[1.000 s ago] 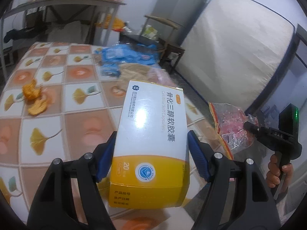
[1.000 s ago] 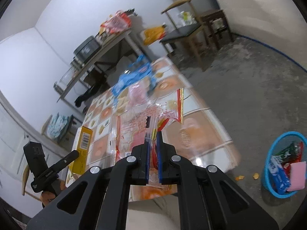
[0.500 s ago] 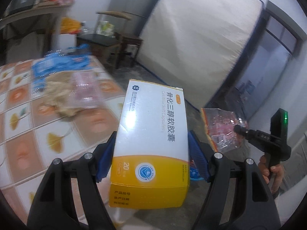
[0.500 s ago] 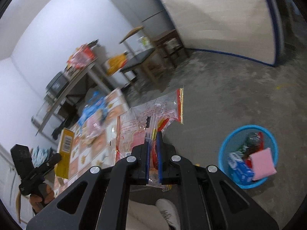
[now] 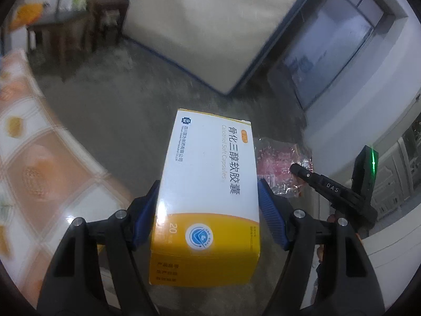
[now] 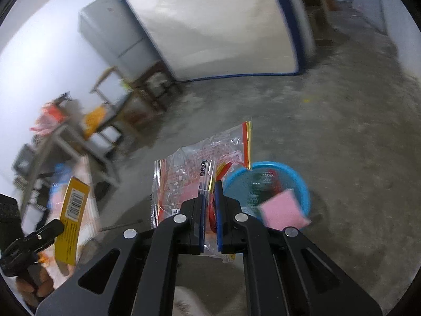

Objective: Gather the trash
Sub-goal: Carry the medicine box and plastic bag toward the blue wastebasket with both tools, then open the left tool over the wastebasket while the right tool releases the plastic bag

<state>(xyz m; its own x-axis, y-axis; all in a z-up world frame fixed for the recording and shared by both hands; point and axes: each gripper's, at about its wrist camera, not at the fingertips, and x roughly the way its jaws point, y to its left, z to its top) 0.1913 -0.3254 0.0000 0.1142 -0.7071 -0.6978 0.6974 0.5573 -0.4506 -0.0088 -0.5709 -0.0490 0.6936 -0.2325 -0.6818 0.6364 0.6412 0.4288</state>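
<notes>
Trash is held in both claws above the concrete floor (image 6: pixel 342 137). The left claw (image 5: pixel 208 213) is spread wide, its blue pads (image 5: pixel 272 220) pressed against both sides of a white and yellow medicine box (image 5: pixel 208 202), right of the patterned surface (image 5: pixel 34 173). The right claw (image 6: pixel 209 210) is nearly closed, pinching a crumpled clear plastic wrapper (image 6: pixel 189 173) with red print. Just right of that wrapper, on the floor, stands a blue basket (image 6: pixel 302 184) already holding a pink packet (image 6: pixel 282 210) and other litter.
</notes>
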